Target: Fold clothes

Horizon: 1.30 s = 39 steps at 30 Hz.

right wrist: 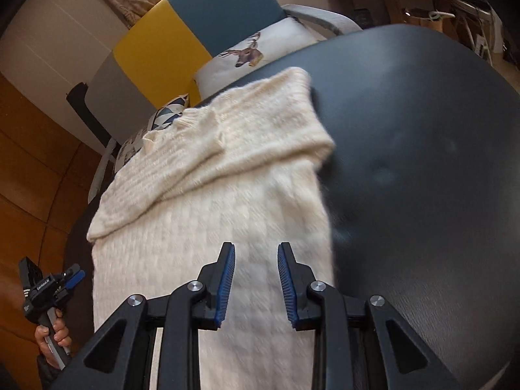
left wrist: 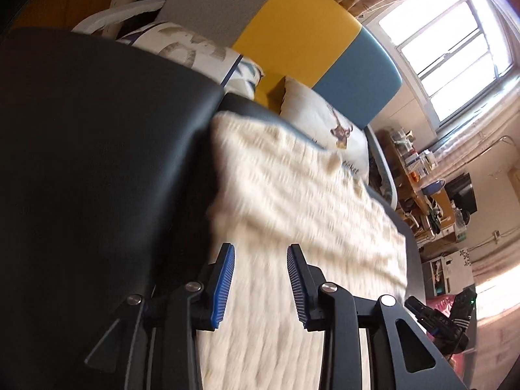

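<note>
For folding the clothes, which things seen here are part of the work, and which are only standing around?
Part of the work:
- cream knitted sweater, sleeve already folded across
- left tongs, open, empty
- right tongs, open, empty
- black padded surface under the sweater

Only standing around:
- deer-print pillow
- patterned pillow
- cluttered desk
- window

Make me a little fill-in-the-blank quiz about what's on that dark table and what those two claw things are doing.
1. The cream knitted sweater lies on a ____ table.
2. A sleeve is folded ____ the sweater's body.
3. The right gripper has ____ between its blue pads.
4. The pillow behind the table shows a ____.

Missing words: black; over; nothing; deer
</note>
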### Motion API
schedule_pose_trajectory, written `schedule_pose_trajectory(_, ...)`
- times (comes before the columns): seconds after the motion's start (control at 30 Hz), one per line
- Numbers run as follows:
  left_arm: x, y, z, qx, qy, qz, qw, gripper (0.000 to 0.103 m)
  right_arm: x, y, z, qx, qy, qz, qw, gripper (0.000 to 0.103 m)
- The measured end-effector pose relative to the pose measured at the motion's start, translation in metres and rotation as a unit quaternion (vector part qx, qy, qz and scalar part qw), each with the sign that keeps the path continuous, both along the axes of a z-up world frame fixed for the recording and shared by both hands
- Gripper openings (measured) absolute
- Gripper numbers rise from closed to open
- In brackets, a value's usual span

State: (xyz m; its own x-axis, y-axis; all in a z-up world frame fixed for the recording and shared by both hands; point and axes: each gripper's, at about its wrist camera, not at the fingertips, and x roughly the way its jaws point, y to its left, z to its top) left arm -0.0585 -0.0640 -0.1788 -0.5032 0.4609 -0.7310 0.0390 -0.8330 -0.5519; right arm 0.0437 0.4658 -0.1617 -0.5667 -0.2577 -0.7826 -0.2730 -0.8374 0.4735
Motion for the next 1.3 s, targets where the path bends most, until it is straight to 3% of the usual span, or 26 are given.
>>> schedule_pose_trajectory(0.17,0.066,-0.020,-0.007,-0.007,-0.018,0.001,0.9998,0.034,0.071,0.016,-0.012,-0.036,-0.016,-0.027,0.999,0.027)
schedule_pose_trajectory(0.37,0.121,-0.027,-0.010,-0.001,-0.017,-0.018,0.9997,0.035,0.119,0.021,-0.031,-0.105,-0.018,-0.015,0.994,0.027)
schedule_pose_trajectory(0.6,0.151,-0.026,-0.027,0.042,-0.045,-0.041,0.9972,0.051,0.131,0.016,-0.047,-0.192,-0.003,0.027,0.981,0.027)
schedule_pose_trajectory(0.7,0.157,-0.025,-0.033,0.046,-0.051,-0.038,0.9969,0.052,0.126,0.009,-0.054,-0.225,0.003,0.041,0.974,0.027)
schedule_pose_trajectory(0.9,0.165,-0.018,-0.030,0.029,-0.035,-0.051,0.9977,0.052,0.116,-0.007,-0.052,-0.217,0.007,0.080,0.973,0.027)
schedule_pose_trajectory(1.03,0.174,0.005,-0.026,0.012,-0.013,-0.102,0.9946,0.052,0.115,-0.014,-0.051,-0.201,0.012,0.100,0.974,0.027)
schedule_pose_trajectory(1.17,0.180,0.021,-0.025,-0.027,0.009,-0.121,0.9922,0.052,0.114,-0.015,-0.051,-0.206,0.009,0.097,0.974,0.027)
schedule_pose_trajectory(1.27,0.185,0.015,-0.027,-0.024,0.011,-0.116,0.9928,0.053,0.112,-0.015,-0.051,-0.202,0.008,0.109,0.973,0.027)
schedule_pose_trajectory(1.3,0.187,0.013,-0.029,-0.016,0.014,-0.112,0.9935,0.053,0.111,-0.014,-0.051,-0.200,0.006,0.107,0.974,0.021)
